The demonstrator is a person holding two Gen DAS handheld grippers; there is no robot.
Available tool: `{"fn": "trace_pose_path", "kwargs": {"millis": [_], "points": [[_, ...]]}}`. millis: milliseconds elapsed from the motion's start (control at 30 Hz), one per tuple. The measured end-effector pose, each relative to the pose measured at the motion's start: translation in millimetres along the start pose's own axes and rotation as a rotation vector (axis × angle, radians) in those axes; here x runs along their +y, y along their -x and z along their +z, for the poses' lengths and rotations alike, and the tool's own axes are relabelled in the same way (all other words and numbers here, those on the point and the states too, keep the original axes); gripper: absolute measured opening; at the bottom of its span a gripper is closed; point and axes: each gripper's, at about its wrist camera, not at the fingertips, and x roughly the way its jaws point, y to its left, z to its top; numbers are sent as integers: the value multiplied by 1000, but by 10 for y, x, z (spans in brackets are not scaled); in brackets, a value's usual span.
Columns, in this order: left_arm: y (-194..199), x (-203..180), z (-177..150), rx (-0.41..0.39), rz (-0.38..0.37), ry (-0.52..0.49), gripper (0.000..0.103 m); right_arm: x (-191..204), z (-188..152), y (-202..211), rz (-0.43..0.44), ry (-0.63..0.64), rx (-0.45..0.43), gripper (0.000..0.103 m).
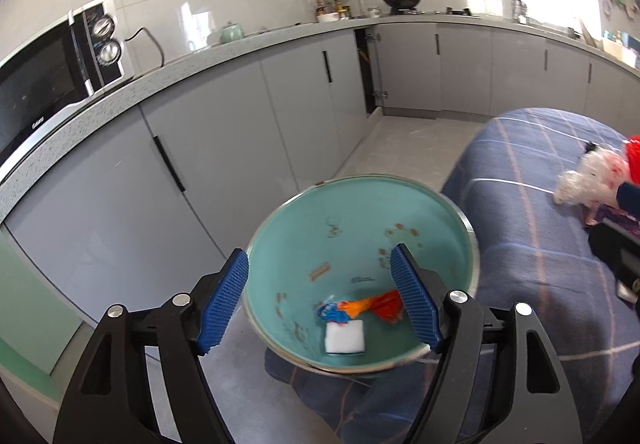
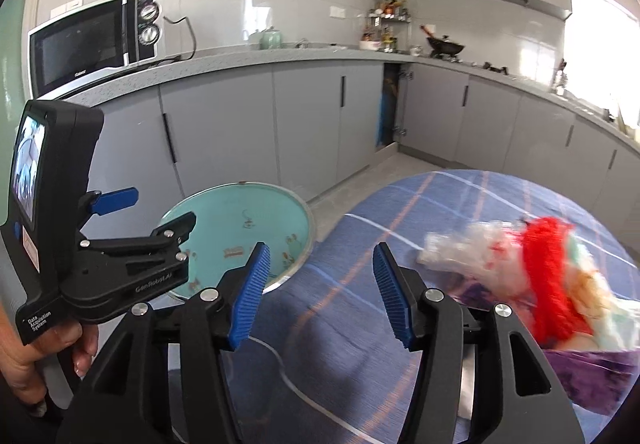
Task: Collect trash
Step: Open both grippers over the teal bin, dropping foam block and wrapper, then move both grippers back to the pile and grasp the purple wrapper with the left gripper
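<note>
A kitchen, mid-cleanup: at far left the microwave (image 2: 96,40) sits on the grey counter (image 2: 248,58), and below it a person's hand (image 2: 36,356) grips the left hand-held gripper (image 1: 320,296), whose blue pads stand wide apart with nothing between them, poised over the teal bowl (image 1: 400,200). Inside the bowl lie the scraps gathered so far: a white square (image 1: 345,337) beside an orange-and-blue wrapper (image 1: 360,308). To the right, the right hand-held gripper (image 2: 320,292) hangs partly open and empty above the blue plaid cloth (image 2: 420,204), while the remaining trash, a blurred heap of clear plastic (image 2: 472,248) and red material (image 2: 548,268), lies further right on the cloth, well clear of its pads. The bowl appears to rest near the cloth's edge, beside the drop to the floor, so a careless nudge from the left pads could tip it and spill what it holds. The loose, crinkled plastic may also slip from a shallow pinch, or the pads could snag the cloth along with it.
</note>
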Motion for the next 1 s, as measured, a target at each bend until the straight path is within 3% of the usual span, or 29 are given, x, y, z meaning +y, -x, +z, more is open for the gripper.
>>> {"fn": "trace_pose_path", "kwargs": {"millis": [267, 633, 1000], "points": [[299, -461, -4, -37, -80, -66, 78, -398, -132, 530, -138, -35, -53, 55], [752, -1304, 33, -130, -215, -191, 87, -1121, -494, 1341, -350, -184, -109, 59], [1129, -1964, -33, -203, -317, -303, 91, -1687, -834, 1619, -508, -315, -98, 60]]}}
